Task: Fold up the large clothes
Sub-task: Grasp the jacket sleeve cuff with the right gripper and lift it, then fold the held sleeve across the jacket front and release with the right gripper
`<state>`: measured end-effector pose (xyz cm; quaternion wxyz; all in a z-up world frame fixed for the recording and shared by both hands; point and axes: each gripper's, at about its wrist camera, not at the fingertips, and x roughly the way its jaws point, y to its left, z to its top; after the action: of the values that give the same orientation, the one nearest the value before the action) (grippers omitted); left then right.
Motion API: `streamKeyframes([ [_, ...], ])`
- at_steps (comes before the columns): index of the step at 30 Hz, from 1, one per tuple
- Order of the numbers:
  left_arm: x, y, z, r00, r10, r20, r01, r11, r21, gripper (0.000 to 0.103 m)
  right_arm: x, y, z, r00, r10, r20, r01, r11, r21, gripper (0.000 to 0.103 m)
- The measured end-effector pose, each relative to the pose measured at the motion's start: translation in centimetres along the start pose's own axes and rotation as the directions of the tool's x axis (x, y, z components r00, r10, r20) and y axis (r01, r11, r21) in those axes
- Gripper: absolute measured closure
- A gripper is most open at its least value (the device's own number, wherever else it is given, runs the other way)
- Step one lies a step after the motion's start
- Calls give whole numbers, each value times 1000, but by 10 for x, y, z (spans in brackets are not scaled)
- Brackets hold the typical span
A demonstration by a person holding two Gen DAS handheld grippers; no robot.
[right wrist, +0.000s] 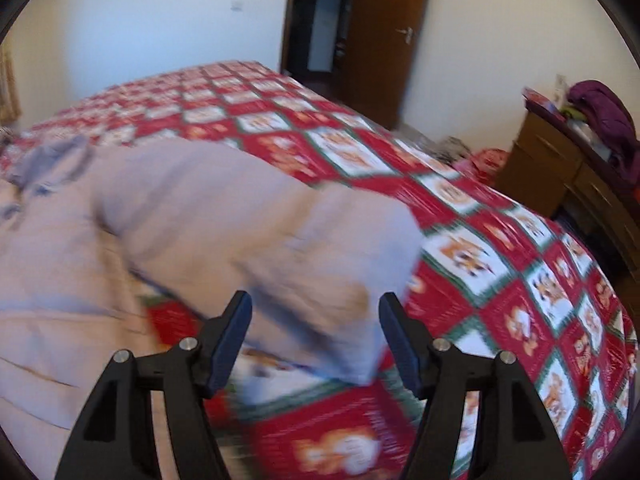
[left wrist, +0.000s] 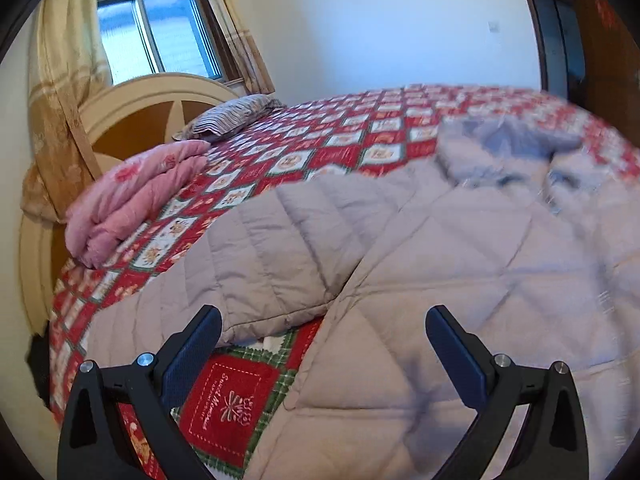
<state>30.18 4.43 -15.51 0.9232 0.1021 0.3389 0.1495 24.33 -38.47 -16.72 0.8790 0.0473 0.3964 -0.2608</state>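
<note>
A pale pinkish-grey quilted jacket (left wrist: 420, 240) lay spread on the red patchwork bed (left wrist: 320, 136), one sleeve (left wrist: 276, 256) just ahead of the left gripper (left wrist: 324, 324), released and empty. The right gripper (right wrist: 316, 312) gaped around the other sleeve's cuff (right wrist: 320, 280), not clamping.

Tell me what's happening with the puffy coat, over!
Left tool open, at the left sleeve cuff. Right tool open, at the right sleeve. Puffy coat spread flat on the bed, unfolded. Nothing blocking.
</note>
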Motion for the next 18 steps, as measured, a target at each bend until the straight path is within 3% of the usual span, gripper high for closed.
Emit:
streamKeyframes([
  [2,19,1,-10,999,49,-23,-49,999,21,1,10,-9,-3,1000,-6,-26,5,1000,-8,36],
  [4,31,11,-16,997,62,-39,-62,998,7,1,14,-22,-4,999,-5,-33,6,1000,22,59],
  [5,33,16,-17,997,59,-41,-59,998,-6,1,15,-29,-3,999,9,-31,-7,999,43,83],
  [6,36,22,-18,998,56,-37,-56,998,-20,1,14,-34,-2,1000,8,-22,-7,998,60,90],
  [10,46,37,-19,998,53,-26,-53,998,-25,1,-9,-41,10,997,51,56,-57,993,107,94],
  [13,46,46,-16,999,28,-39,-30,998,-60,1,-42,-35,22,982,97,160,-116,987,114,95],
  [18,22,51,-7,1000,-8,-17,6,996,-91,1,-101,16,40,927,215,306,-231,973,16,95],
])
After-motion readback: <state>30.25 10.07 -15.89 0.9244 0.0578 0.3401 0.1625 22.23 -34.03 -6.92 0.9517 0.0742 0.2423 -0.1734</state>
